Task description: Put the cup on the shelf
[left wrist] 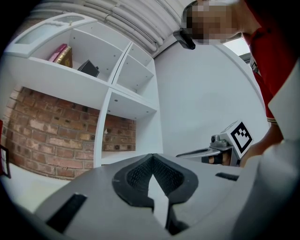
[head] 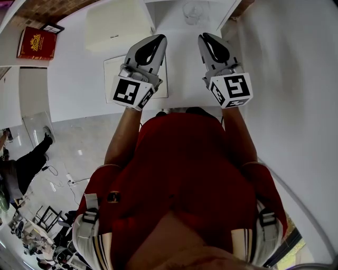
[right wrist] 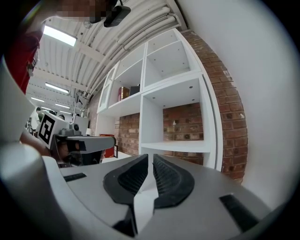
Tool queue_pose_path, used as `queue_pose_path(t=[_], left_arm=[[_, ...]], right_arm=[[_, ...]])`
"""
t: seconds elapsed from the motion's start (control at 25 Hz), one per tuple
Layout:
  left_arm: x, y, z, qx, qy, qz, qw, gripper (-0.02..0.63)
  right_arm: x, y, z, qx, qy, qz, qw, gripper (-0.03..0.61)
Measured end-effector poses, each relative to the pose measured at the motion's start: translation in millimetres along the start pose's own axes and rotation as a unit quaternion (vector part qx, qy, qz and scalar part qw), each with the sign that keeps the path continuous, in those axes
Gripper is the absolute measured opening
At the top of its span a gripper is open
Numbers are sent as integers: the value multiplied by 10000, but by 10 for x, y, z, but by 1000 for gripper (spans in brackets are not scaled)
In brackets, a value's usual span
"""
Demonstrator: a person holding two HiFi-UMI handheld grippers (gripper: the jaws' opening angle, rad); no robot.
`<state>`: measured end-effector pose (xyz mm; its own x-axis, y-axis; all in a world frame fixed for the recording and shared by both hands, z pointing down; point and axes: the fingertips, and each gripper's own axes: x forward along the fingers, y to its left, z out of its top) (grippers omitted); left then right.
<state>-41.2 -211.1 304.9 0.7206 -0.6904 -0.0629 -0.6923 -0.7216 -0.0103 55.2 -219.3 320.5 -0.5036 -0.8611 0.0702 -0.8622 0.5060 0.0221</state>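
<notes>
Right under the head camera I see a red shirt [head: 179,158], and past it my two arms hold both tools out level over the white bench [head: 79,79].

My left gripper [head: 157,41] has its fingers [left wrist: 136,176] clenched tip to tip, with nothing in them. My right gripper [head: 207,38] has its fingers [right wrist: 171,180] almost together. A thin slit shows between them and nothing is in it. So neither tool holds anything.

I see the cup [head: 193,11] only in the head view. It stands upright at the very top, a bit ahead of both tools and clear of them. It sits on a white board between two white walls. I think that board is the low part of the shelf [right wrist: 173,146], so the job looks done or nearly done.

I think the cup is see-through glass, so I guess it is light, hard and smooth, and it would break if it fell. If I must pick it up, I would squeeze gently around the middle of its side, not up near the thin rim, and keep it straight up.
</notes>
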Motion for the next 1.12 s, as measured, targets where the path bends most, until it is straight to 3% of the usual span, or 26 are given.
queue_pose_path(t=[0.36,1.12], left_arm=[[-91,-90,136,-24,-139,-69,9999,6],[-138,-50,121,-27,-187,-6,9998,6]], right_arm=[[-147,178,138,-23,-185,101,9998,-1],[-186,234,82,-12,-217,111,9997,-3]])
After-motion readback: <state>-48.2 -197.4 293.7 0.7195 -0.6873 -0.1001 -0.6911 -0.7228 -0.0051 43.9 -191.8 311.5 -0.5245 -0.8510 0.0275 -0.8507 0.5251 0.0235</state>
